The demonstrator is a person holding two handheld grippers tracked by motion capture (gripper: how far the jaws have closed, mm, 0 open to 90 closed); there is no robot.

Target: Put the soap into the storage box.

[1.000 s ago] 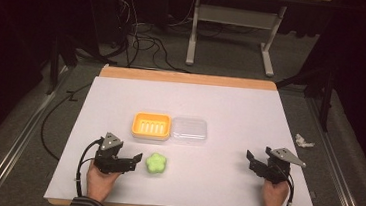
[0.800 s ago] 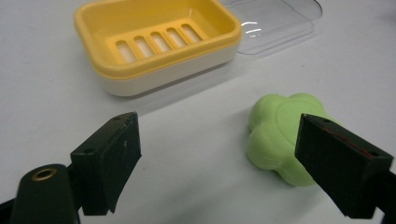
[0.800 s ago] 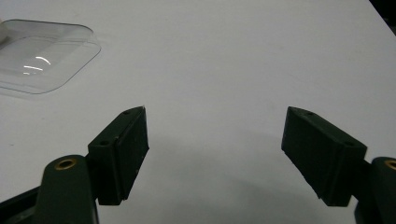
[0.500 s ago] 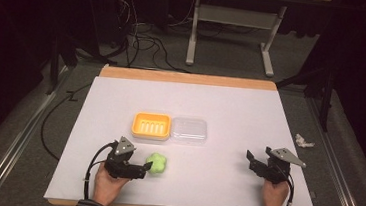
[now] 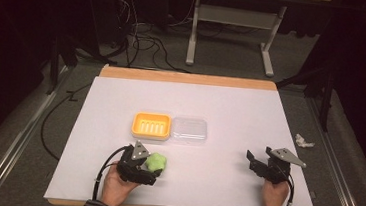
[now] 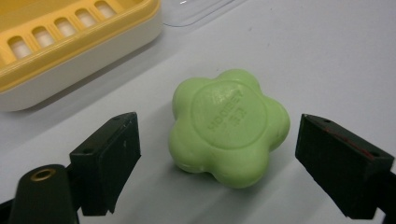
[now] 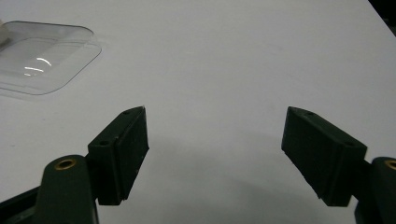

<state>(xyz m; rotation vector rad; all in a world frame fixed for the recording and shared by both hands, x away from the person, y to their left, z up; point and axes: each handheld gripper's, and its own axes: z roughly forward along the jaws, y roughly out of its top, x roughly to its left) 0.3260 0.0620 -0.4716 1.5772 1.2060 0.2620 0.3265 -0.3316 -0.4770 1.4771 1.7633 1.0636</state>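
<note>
While left gripper [image 6: 217, 158] straddles green flower-shaped soap bar [image 6: 229, 126], jaws wide, nothing gripped: pre-grasp.
Soap on white table [image 5: 230, 112], 5 o'clock of yellow slotted plastic soap dish [image 5: 152, 125]; next close, probably lift. Right gripper [image 7: 215, 154] wide open, empty.

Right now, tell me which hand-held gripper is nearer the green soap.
Left. The left hand-held gripper straddles the green soap, jaws open. The right hand-held gripper sits far off to its right.

The left gripper [image 5: 146, 166] sits low near the worktop's front edge, left of centre, jaws spread wide apart, gripped from behind by the left hand [image 5: 114, 189]. The right gripper [image 5: 257, 161] rests near the front right corner, jaws likewise wide, right hand [image 5: 275, 195] behind it.
</note>
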